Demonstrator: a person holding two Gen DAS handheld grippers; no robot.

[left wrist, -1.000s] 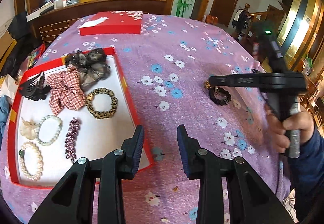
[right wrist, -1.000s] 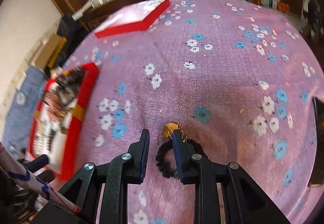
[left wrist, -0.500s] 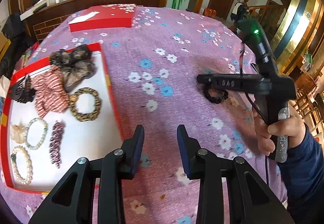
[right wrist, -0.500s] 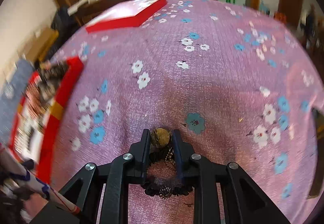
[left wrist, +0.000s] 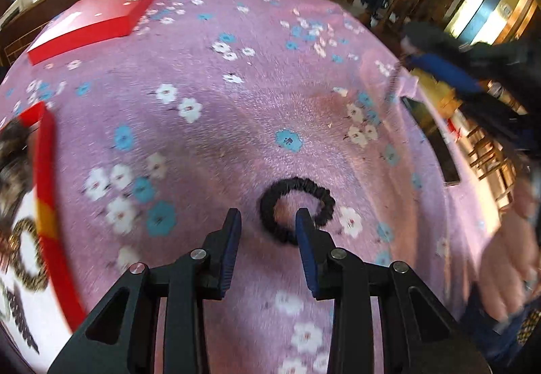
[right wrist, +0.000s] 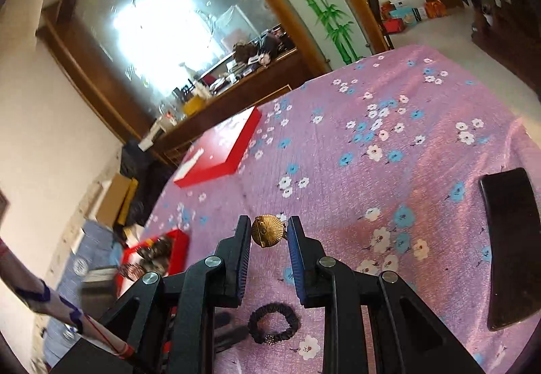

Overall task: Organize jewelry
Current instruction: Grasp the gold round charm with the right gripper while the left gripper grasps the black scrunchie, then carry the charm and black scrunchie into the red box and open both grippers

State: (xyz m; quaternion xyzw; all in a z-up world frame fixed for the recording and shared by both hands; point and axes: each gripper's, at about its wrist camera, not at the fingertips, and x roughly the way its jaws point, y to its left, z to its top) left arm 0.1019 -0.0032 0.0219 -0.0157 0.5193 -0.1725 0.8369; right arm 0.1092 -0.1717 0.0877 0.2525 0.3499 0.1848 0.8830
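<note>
We've got the gold fan brooch [right wrist: 267, 231] clamped in our right gripper [right wrist: 268, 235], held clear of the tablecloth [right wrist: 422, 171] for carrying to the red tray [right wrist: 179, 250]. Our left gripper [left wrist: 267, 222] hovers with jaws apart over the black scrunchie [left wrist: 297, 207], probably lining up a pick.

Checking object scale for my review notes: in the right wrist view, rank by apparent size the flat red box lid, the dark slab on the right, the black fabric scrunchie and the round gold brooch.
1. Dark slab and flat red box lid: too alike, and at different depths, to rank.
2. Black fabric scrunchie.
3. Round gold brooch, although nearest the camera, held in the right gripper.

No readable text, labels or numbers (frames blurred)
</note>
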